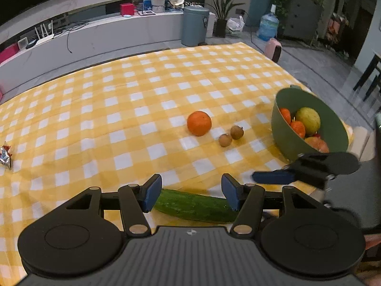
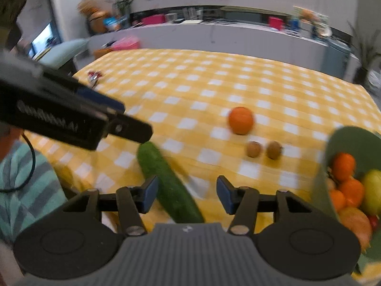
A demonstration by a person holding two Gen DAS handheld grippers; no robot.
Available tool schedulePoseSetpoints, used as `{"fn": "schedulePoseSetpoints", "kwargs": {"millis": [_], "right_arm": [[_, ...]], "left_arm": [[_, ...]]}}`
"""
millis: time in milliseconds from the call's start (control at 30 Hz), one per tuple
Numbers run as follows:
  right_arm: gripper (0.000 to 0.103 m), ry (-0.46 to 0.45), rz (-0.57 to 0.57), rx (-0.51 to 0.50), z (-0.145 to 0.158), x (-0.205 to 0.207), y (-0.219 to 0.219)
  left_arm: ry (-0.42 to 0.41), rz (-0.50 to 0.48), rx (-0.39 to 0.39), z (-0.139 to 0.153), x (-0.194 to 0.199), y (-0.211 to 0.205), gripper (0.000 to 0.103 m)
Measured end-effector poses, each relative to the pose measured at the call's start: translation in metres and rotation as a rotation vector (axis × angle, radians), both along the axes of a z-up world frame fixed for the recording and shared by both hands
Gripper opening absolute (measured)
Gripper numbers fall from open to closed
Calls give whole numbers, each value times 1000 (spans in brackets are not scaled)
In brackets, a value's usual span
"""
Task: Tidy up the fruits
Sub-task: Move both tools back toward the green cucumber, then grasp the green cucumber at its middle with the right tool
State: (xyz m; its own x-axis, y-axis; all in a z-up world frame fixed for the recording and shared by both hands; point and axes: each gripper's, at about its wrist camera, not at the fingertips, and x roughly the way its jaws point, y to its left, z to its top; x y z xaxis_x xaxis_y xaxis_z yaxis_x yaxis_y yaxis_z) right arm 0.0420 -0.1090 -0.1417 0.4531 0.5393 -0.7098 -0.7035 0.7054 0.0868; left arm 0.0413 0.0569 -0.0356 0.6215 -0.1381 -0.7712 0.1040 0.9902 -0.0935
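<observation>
A long green cucumber (image 1: 195, 206) (image 2: 171, 186) lies on the yellow checked cloth near the front edge. My left gripper (image 1: 190, 193) (image 2: 128, 119) hovers open over it, pads apart and not pressing. My right gripper (image 2: 187, 193) (image 1: 269, 177) is open too; the cucumber runs under the gap, close to its left pad. Farther out sit an orange (image 1: 199, 123) (image 2: 241, 120) and two small brown fruits (image 1: 225, 140) (image 2: 253, 149). At the right, a green bowl (image 1: 283, 140) (image 2: 350, 138) holds oranges, a yellow-green fruit and a reddish one.
A shiny snack wrapper (image 1: 6, 153) (image 2: 95, 76) lies at the cloth's left side. A striped sleeve (image 2: 23, 183) shows at the lower left of the right wrist view. The table's right edge runs just past the bowl. A grey bin (image 1: 195, 26) and a long counter stand behind.
</observation>
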Motion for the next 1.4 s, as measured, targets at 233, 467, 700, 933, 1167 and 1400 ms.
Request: {"fn": "schedulePoseSetpoints", "kwargs": {"millis": [233,467,700,933,1167,1400], "right_arm": [[53,-6,97,-39,-17,5,35],[47,-8,169,-91,-26,11,54],[41,-21,205,-137,-34,15,69],[42,-9,209,-134,-35,18,70],[42,-22,207,-142,-38,16,73],[40,-30,179,-136,-38,15,72]], "left_arm": [[-12,47,-26,1,-5,17,68],[-3,63,-49,-5,-3,31,68],[5,84,-82,-10,-3,44,68],[7,85,-93,-11,-3,47,68],[0,85,-95,-10,-5,46,68],[-5,95,-91,-6,-5,42,68]]}}
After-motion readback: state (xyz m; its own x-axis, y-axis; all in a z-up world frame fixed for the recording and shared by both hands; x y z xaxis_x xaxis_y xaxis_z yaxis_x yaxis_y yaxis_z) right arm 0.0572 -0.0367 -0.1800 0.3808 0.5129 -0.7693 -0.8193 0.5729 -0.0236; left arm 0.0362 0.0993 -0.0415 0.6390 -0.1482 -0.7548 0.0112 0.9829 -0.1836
